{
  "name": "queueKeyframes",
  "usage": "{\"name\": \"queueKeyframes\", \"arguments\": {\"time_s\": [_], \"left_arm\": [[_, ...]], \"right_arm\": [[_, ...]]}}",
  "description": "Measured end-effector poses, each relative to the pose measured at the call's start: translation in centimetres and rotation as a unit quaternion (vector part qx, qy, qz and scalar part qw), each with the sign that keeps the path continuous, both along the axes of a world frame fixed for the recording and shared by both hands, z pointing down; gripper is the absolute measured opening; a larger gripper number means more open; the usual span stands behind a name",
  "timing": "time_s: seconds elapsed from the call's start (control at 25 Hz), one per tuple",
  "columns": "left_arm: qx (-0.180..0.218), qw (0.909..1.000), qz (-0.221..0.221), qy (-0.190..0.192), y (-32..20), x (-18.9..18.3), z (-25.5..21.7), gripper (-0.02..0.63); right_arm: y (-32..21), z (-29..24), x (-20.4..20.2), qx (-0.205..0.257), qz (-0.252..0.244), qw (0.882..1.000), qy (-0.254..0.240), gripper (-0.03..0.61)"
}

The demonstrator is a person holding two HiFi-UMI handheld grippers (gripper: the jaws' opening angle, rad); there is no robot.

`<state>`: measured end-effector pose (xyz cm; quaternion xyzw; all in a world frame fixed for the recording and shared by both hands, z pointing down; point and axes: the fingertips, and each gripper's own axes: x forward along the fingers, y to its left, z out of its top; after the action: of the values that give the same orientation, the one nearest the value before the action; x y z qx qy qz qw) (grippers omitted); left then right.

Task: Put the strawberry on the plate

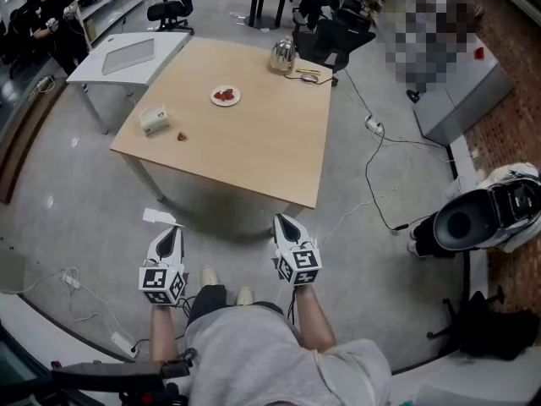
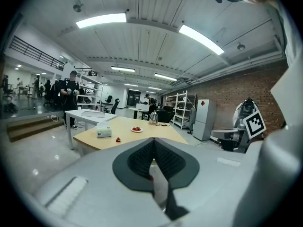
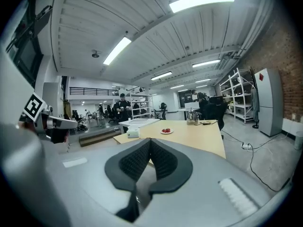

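Open lab workspace, brick wall point(image 2: 239, 90), metal shelving point(image 3: 239, 96), worktables point(image 1: 254, 146), office chairs point(image 1: 169, 11)

The table point(image 1: 254, 142) has a top of pale wood, matt and smooth, and the floor point(image 1: 76, 210) around it is grey, polished and a little glossy, with soft reflections of light. The kettle point(image 1: 282, 55) looks like bright, shiny metal, while the plate point(image 1: 225, 96) is white and smooth. The left gripper point(image 1: 173, 229) and the right gripper point(image 1: 281, 220) both have shells of matt grey plastic, with black, ribbed, rubber-like pads point(image 2: 139, 159); the wall point(image 2: 227, 96) is rough red brick.
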<state>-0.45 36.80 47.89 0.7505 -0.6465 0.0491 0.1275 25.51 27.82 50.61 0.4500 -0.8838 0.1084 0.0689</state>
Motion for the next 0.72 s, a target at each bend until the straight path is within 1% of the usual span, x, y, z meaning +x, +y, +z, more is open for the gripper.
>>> {"name": "queueKeyframes", "arguments": {"time_s": [0.28,0.52,0.72], "left_arm": [[-0.001,1.0000,0.009,0.002,-3.5,-2.1,-0.4,0.020],[0.003,0.9998,0.022,-0.004,-6.7,-4.8,-0.8,0.020],[0.004,0.9996,0.029,-0.007,-8.3,-7.4,-1.0,0.020]], "right_arm": [[-2.9,-0.6,-2.4,-0.005,-0.004,1.000,-0.004,0.006],[-5.2,-0.8,-5.7,-0.002,-0.003,1.000,-0.004,0.006],[-6.7,-0.7,-8.3,-0.004,0.000,1.000,-0.001,0.006]]}}
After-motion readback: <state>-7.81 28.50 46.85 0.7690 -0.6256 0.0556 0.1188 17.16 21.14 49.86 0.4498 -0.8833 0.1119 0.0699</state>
